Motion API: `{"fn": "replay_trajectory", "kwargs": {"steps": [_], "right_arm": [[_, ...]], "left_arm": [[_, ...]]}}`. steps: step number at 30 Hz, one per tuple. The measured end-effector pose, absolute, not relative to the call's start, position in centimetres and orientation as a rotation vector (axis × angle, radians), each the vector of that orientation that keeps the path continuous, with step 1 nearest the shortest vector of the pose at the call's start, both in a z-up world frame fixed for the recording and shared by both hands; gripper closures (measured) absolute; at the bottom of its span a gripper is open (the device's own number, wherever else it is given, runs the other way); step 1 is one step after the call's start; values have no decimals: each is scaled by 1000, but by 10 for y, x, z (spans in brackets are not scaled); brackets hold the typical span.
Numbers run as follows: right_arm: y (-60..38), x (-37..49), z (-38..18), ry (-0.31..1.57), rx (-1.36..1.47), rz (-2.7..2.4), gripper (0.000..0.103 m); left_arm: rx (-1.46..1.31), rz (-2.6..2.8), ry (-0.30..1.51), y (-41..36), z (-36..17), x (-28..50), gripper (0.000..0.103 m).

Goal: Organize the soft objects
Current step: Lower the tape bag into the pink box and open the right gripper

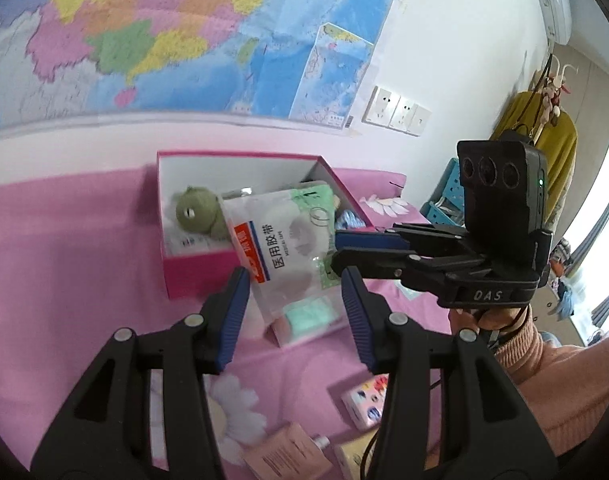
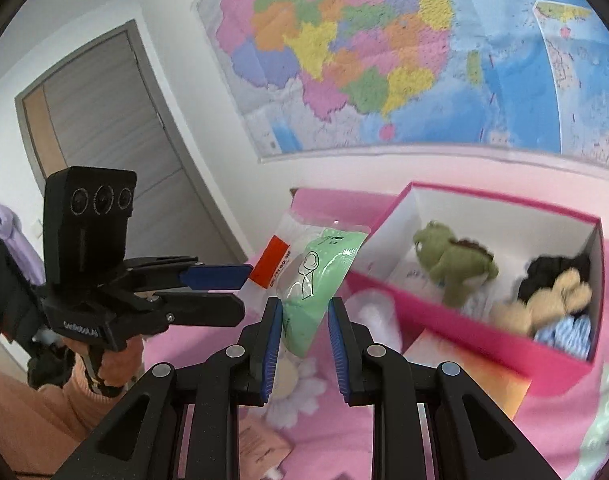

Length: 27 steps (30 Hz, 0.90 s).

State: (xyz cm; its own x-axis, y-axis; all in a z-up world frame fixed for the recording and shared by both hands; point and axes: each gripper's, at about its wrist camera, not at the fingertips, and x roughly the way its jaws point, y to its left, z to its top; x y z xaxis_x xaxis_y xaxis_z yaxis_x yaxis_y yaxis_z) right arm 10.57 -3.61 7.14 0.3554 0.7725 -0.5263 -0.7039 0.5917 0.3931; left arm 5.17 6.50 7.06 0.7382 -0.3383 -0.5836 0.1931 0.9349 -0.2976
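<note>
The box (image 2: 456, 324) sits on the bed (image 1: 72, 248) below the wall map (image 2: 384, 60) — inside it, a frog toy (image 2: 450, 264) left of a bear toy (image 2: 552, 300). The packet (image 2: 304, 292) hangs before the box's left corner, between both tongs.

**Clear bag held over the pink bed**

The left gripper (image 1: 294, 304) and the right gripper (image 1: 336, 250) each clamp a side of a clear plastic bag (image 1: 282, 256) printed with red and blue. Behind it stands an open pink box (image 1: 192, 272) holding a green plush toy (image 1: 196, 212). 1 map (image 1: 176, 36) covers the wall.
</note>
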Motion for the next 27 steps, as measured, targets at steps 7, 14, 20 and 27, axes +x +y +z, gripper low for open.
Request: {"fn": "replay_trajectory", "kwargs": {"steps": [7, 14, 20, 27], "right_arm": [[-30, 156, 64, 756, 140, 937, 80], [-20, 195, 37, 821, 159, 903, 80], [-7, 222, 4, 924, 100, 825, 76], [-17, 225, -6, 954, 99, 757, 71]], "left_arm": [[-223, -267, 716, 77, 68, 93, 53], [-241, -225, 779, 92, 47, 137, 53], [-265, -155, 838, 103, 22, 162, 53], [-290, -130, 818, 108, 19, 155, 53]]}}
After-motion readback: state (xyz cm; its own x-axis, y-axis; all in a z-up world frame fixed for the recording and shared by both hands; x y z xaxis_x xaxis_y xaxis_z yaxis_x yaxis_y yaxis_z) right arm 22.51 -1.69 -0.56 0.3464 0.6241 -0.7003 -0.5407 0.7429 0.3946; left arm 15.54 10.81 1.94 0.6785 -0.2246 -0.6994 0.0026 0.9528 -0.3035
